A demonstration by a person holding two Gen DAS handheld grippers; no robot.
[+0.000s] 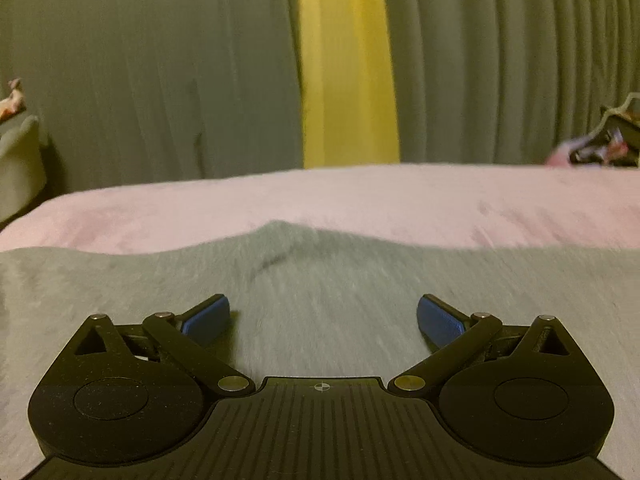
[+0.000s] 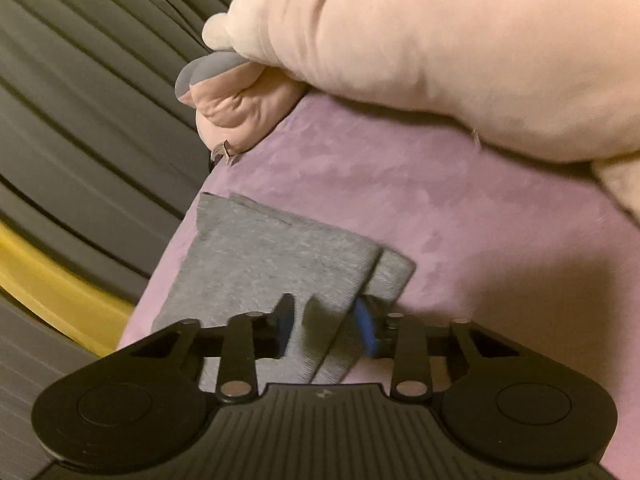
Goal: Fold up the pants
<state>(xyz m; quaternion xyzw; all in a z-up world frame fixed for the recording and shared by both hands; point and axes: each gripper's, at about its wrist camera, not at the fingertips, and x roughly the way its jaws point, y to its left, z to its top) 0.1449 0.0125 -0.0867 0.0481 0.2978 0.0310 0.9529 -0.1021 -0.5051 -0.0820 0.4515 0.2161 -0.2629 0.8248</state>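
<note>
Left gripper [image 1: 323, 320]: my fingers [image 1: 208, 318] stand spread wide apart and grasp nothing. The blue pads hang just above the grey pants [image 1: 320, 280], which fill the lower half of the left wrist view. The cloth lies on the pink bed cover [image 1: 360, 200], and its far edge rises in a low hump near the middle. Whether the pads touch the cloth I cannot tell.

Right gripper [image 2: 326, 326]: my fingers [image 2: 366, 330] are drawn close together with folds of the pants [image 2: 280, 256] bunched between them. The cloth fills the gap from one blue pad to the other, and I read this as a clench on the fabric. The right wrist view is rolled, so the bed cover [image 2: 460, 220] runs on a slant.

Location of the pants: in the right wrist view the grey cloth reaches from my fingers up towards the bed's edge, lying in layers with one narrower flap showing beside the main panel.

Surroundings: a pale pink plush toy [image 2: 440, 52] rests on the bed cover beyond the pants, well apart from them. Behind the bed hang grey pleated curtains [image 1: 140, 72] with a yellow strip [image 1: 348, 72] between them.
</note>
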